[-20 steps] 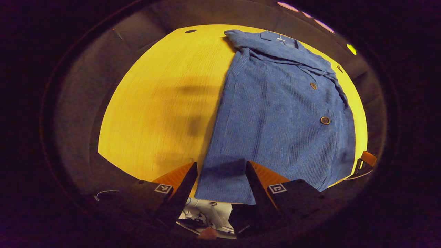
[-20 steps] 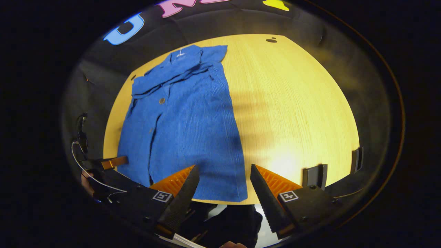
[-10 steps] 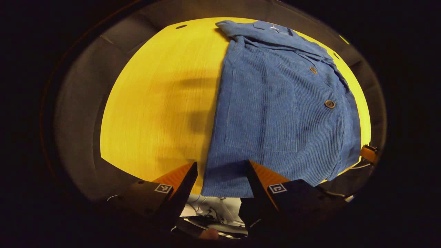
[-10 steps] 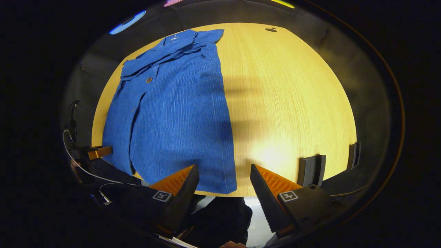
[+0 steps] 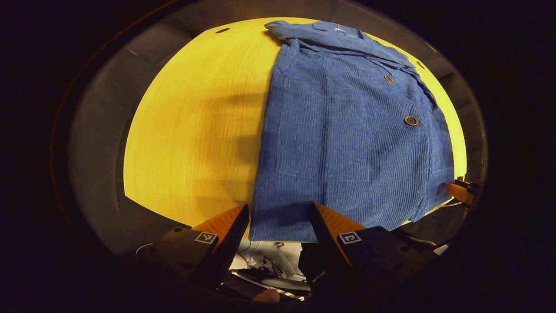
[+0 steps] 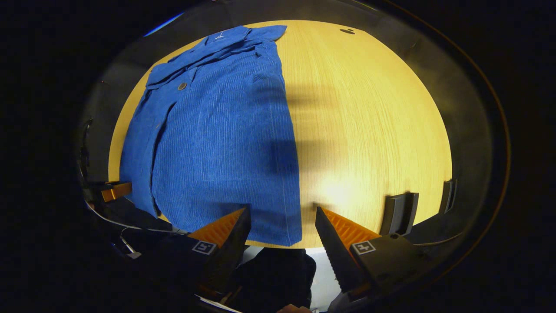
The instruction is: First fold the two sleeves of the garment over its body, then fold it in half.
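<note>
— Two grippers, both hovering at the garment's [image 5: 347,130] hem. Why there?

— Left gripper [image 5: 278,213] is straddling the hem's left corner, right gripper [image 6: 282,217] the right corner, fingers spread, pinching nothing. With the garment lying flat on the bench [image 6: 369,121], sleeves seemingly tucked in, they're likely lining up for the half fold.

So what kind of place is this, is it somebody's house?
Probably not a house: it looks like a recording booth. A blue corduroy shirt lies on a bare wooden table with dark cloth walls around it, and open grippers hover at the near edge.
</note>
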